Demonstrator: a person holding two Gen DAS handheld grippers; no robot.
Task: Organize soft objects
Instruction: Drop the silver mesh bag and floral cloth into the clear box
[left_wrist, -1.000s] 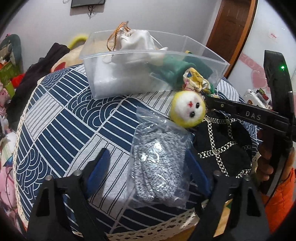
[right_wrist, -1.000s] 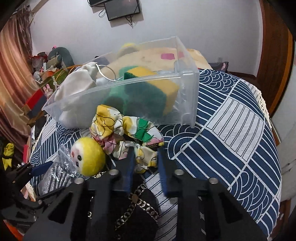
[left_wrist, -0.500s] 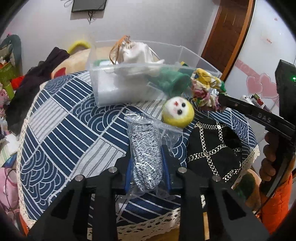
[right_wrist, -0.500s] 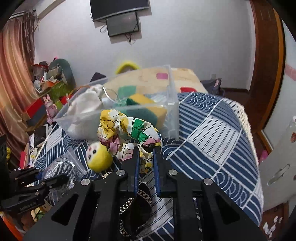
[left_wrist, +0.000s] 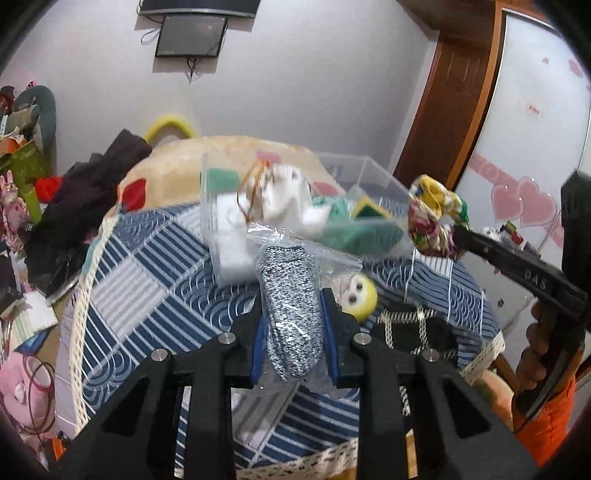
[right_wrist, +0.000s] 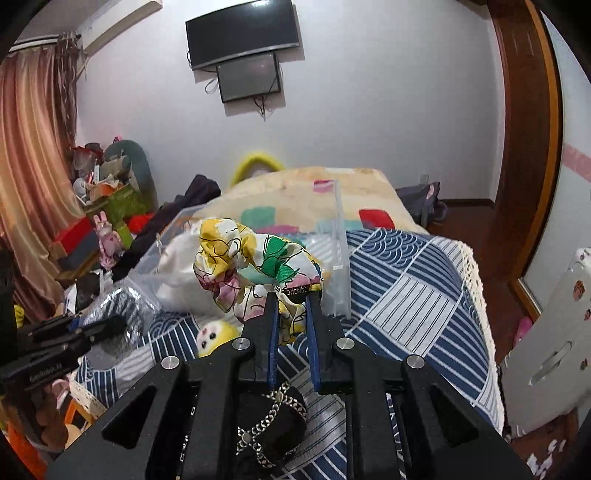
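The clear bin (left_wrist: 354, 192) sits mid-frame on the blue-patterned table (left_wrist: 155, 295). My left gripper (left_wrist: 291, 332) is clamped on the bagged speckled cloth (left_wrist: 290, 295); my right gripper (right_wrist: 291, 306) pinches the floral scrunchie (right_wrist: 251, 266). Both are lifted; next I'd carry them over the rim and release.

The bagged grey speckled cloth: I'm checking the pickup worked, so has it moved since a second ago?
Yes. The bagged grey speckled cloth has risen off the blue patterned tablecloth, held in the left tongs.

Floral scrunchie (right_wrist: 255, 266) in right gripper (right_wrist: 292, 295)
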